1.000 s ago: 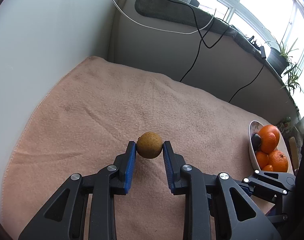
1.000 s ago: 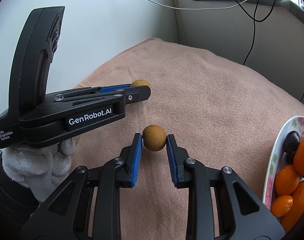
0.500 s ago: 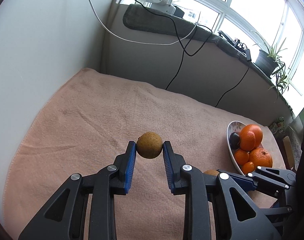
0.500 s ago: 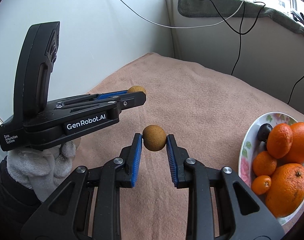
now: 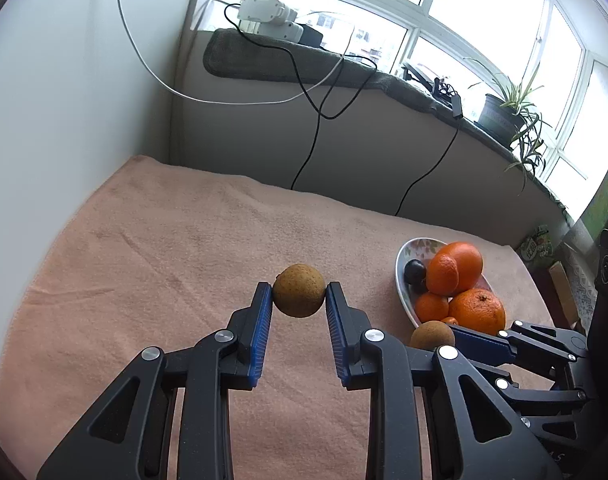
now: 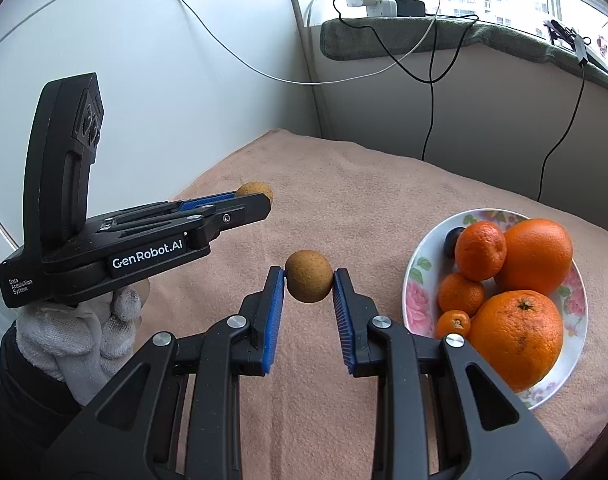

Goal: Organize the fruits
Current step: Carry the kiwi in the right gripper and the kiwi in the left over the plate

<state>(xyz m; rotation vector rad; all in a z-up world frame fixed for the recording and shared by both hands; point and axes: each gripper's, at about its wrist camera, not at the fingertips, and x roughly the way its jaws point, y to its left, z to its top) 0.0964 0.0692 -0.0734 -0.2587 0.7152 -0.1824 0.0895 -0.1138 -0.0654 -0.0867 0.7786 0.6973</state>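
The left tongs [image 5: 299,300] are gripping a brown round fruit [image 5: 299,290] above the peach towel [image 5: 163,260]. The right tongs [image 6: 308,282] are clamping a second brown fruit [image 6: 308,276]. At three o'clock, a flowered plate [image 6: 418,300] is holding oranges [image 6: 518,340] and a dark plum [image 6: 452,240].

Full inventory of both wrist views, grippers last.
brown fruit: 2, tan-brown, one in each gripper, above the towel
oranges: 5, orange, piled on the plate
dark fruit: 1, purple-black, plate's far side
plate: 1, white with pink flowers, right on the towel
towel: 1, peach, covering the surface
cables: several, black and white, down the wall
chargers: white, on the sill
potted plant: 1, green, sill at right
glove: 1, white, on left hand
left gripper: shut on a brown fruit
right gripper: shut on a brown fruit
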